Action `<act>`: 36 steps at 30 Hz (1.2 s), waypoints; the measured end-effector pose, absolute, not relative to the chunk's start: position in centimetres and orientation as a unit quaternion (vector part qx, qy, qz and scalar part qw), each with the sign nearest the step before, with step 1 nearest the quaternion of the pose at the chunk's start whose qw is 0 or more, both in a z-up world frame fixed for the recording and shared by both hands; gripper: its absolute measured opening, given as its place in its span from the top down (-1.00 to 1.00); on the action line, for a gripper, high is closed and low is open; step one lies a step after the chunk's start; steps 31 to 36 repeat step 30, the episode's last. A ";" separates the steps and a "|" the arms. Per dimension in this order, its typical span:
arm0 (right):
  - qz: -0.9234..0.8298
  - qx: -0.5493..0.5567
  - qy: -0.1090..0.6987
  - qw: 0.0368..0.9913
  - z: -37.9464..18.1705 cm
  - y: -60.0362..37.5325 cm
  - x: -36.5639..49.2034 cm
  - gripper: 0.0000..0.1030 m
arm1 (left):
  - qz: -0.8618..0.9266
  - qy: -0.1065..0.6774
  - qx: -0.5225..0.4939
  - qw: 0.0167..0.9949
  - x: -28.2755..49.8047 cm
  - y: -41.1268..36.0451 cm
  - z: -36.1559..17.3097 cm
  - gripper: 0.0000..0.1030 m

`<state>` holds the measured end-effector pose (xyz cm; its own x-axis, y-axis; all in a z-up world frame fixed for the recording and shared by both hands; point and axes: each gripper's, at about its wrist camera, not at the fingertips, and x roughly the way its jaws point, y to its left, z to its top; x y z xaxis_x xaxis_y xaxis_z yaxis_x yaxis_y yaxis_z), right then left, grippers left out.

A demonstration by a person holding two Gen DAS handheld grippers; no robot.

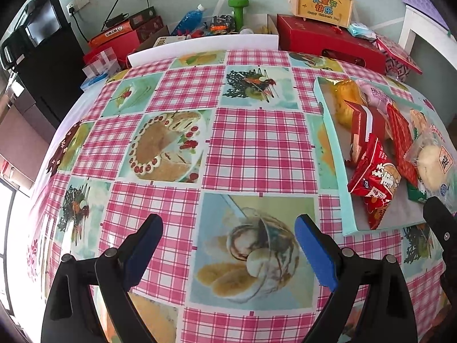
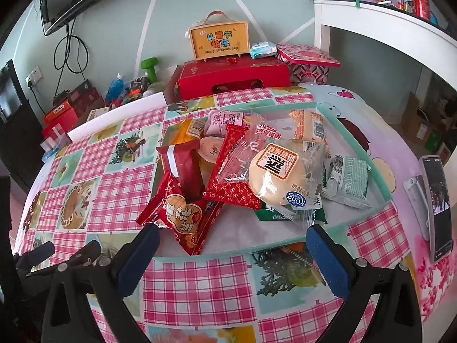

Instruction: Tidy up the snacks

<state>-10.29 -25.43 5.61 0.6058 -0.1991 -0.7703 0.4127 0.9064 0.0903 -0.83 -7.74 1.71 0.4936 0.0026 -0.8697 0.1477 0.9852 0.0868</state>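
Observation:
A shallow mint-green tray (image 2: 368,154) holds a heap of several wrapped snacks: a red peanut bag (image 2: 182,214), a round bun in clear wrap (image 2: 274,171), a dark red bar (image 2: 185,163), a red patterned packet (image 2: 231,171) and a green-white packet (image 2: 348,180). The tray (image 1: 334,148) lies at the right in the left wrist view, with the red bag (image 1: 374,183) hanging over its near edge. My right gripper (image 2: 231,243) is open and empty just in front of the tray. My left gripper (image 1: 228,228) is open and empty over bare tablecloth, left of the tray.
A phone on a stand (image 2: 437,208) is at the table's right edge. Red gift boxes (image 2: 234,77), a yellow handled box (image 2: 220,40), a green dumbbell (image 2: 150,68) and a blue bottle (image 2: 114,88) crowd the far edge. A white shelf unit (image 2: 371,28) stands at the right.

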 end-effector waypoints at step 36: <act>-0.179 0.129 0.420 0.880 4.6 -25.7 -9.8 -1.00 | -0.045 0.509 0.067 0.857 0.0 -7.6 0.7 -0.82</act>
